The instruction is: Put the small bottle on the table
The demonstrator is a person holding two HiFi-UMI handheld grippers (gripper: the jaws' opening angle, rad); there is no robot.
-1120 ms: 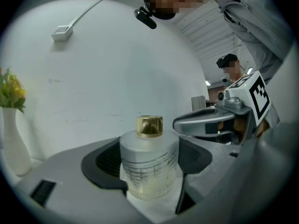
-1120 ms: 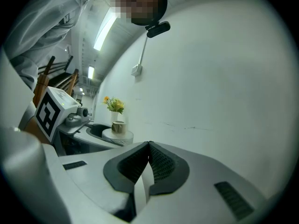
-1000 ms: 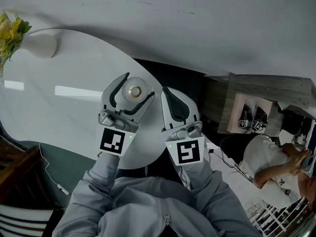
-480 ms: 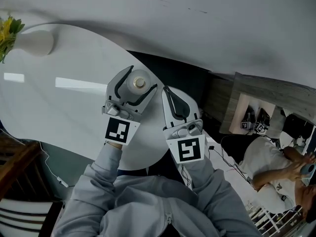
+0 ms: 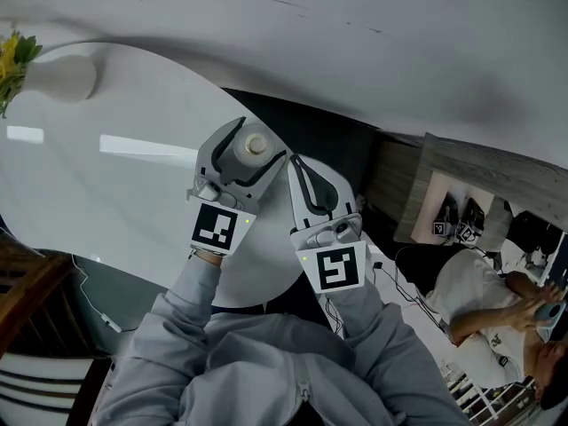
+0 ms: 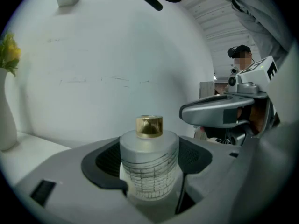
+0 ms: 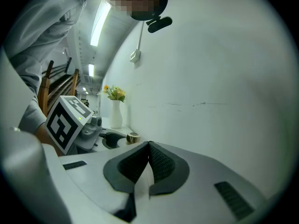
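My left tongs (image 5: 259, 140) are pinching the small bottle (image 6: 149, 164). One dark pad presses on each side of its frosted, round body, and its gold cap (image 6: 149, 126) stands upright above them. A faint grid of lines runs round the lower part of the glass. From above, the bottle sits over the table (image 5: 106, 193) near its right edge, where the white top curves round towards the wall (image 5: 355, 43). The tongs' own body hides the base, so I cannot tell whether it touches the table or hangs just above it.

My right tongs (image 7: 148, 148) are pressed together with nothing between the ribbed pads. They lie just beside the left tongs on the right, over the table's right edge, pointing towards the wall as well. The two marker cubes sit side by side in front of my grey sleeves.

At the far left end of the table, well apart from the bottle, a white vase (image 5: 67, 76) with yellow flowers (image 5: 13, 56) stands close against the wall.
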